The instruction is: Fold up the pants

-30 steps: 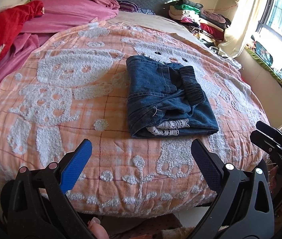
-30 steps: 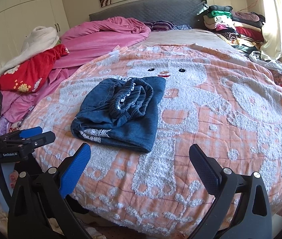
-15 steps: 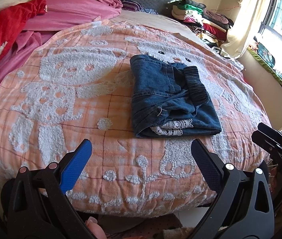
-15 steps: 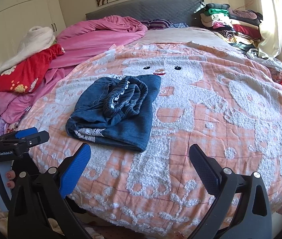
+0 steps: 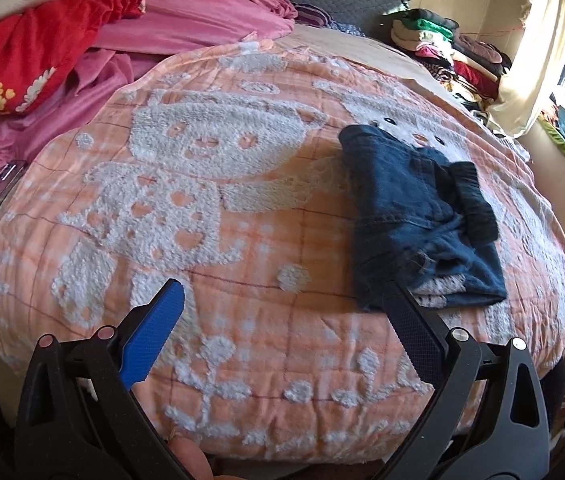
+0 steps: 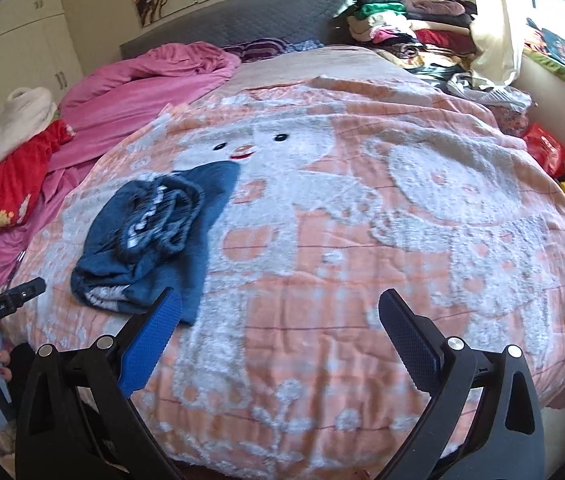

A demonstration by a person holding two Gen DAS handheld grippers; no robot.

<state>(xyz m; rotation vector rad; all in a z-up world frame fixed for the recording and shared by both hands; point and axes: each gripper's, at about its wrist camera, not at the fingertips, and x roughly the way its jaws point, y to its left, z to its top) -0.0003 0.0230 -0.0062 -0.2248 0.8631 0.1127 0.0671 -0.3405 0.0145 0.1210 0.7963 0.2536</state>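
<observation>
The blue denim pants (image 5: 414, 216) lie folded in a compact bundle on the orange patterned blanket (image 5: 210, 208), elastic waistband on top, white lace showing at the near edge. In the right wrist view the pants (image 6: 154, 236) sit left of centre. My left gripper (image 5: 282, 300) is open and empty, held off the near edge of the bed, its right finger just in front of the pants' near corner. My right gripper (image 6: 280, 308) is open and empty, to the right of the pants, its blue finger overlapping their near edge in view.
A pink duvet (image 6: 150, 84) and red flowered cloth (image 5: 30, 56) lie at the bed's left. Stacked folded clothes (image 6: 398, 24) stand at the head on the right. A window and curtain (image 6: 494, 20) are at the right. The left gripper's tip (image 6: 10, 300) shows at left.
Both grippers have swung apart: the left view has turned left so the pants sit further right, the right view has turned right so they sit further left. The pants have not moved.
</observation>
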